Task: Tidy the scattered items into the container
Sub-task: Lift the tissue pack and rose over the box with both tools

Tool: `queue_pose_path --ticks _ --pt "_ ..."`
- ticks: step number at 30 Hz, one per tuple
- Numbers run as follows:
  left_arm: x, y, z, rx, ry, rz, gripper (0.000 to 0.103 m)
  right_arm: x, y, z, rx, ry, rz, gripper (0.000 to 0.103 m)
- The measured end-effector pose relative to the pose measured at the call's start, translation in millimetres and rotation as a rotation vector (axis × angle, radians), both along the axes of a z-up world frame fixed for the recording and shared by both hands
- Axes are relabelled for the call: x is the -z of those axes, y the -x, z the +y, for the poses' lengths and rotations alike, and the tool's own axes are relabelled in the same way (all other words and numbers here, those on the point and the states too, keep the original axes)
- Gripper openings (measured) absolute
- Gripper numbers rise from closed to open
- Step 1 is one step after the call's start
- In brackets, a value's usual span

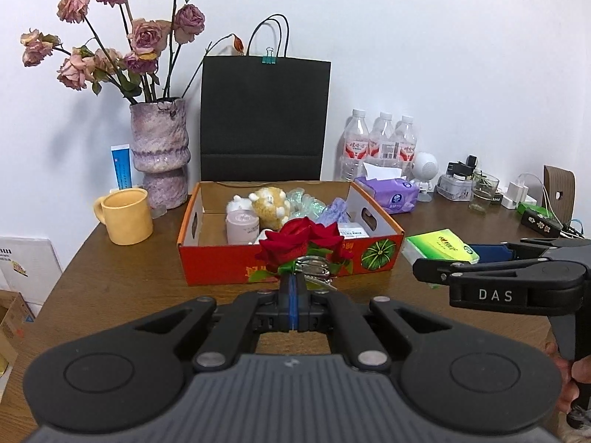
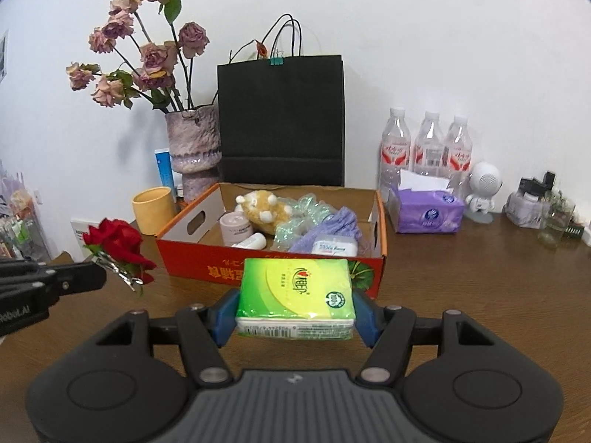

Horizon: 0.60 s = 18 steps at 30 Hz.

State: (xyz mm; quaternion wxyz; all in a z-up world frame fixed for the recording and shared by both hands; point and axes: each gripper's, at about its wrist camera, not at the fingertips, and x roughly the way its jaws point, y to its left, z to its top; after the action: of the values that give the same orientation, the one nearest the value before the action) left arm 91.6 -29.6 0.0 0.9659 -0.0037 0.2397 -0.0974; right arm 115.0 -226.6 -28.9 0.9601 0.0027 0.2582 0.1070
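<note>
Left tool [image 1: 292, 288] pinches red fabric rose clip [image 1: 301, 245]; right tool [image 2: 294, 313] squeezes glossy green tissue pack [image 2: 295, 288] before orange cardboard box [image 2: 192, 258].

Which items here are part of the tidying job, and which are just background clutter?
Job:
- red rose clip, held in the left tongs
- green tissue pack, held in the right tongs
- cardboard box

Lying about:
- yellow mug
- vase
- black paper bag
- water bottles
- purple tissue pack
</note>
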Motion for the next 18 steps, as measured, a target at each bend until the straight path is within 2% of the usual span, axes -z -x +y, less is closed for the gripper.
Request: queue_pose_path --ticks 18 --pt "-32.9 -9.6 5.4 -0.022 0.019 -0.005 0.001 -36.8 -9.9 0.4 0.011 0.011 -0.012 0.062"
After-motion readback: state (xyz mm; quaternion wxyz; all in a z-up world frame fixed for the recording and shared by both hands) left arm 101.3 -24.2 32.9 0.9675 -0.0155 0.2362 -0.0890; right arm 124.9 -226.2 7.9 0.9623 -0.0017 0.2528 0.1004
